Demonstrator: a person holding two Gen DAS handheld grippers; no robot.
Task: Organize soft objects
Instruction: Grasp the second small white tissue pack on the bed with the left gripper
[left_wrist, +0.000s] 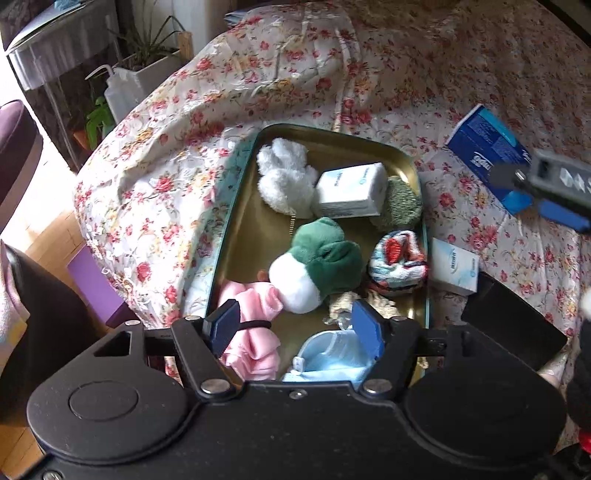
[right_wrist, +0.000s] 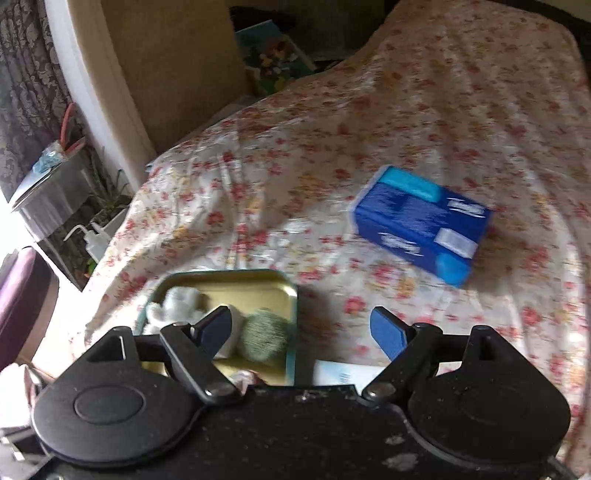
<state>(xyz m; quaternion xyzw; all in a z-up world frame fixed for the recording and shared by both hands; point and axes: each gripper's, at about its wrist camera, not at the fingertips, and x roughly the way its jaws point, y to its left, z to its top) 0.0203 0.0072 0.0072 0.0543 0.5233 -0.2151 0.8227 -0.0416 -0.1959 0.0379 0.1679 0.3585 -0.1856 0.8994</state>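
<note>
Several soft toys (left_wrist: 321, 266) beyond parted left gripper (left_wrist: 295, 328)

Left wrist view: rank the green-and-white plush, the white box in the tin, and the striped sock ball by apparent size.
1. Green-and-white plush.
2. White box and striped sock ball look about alike; the box lies farther from the camera, so I won't rank them.
</note>
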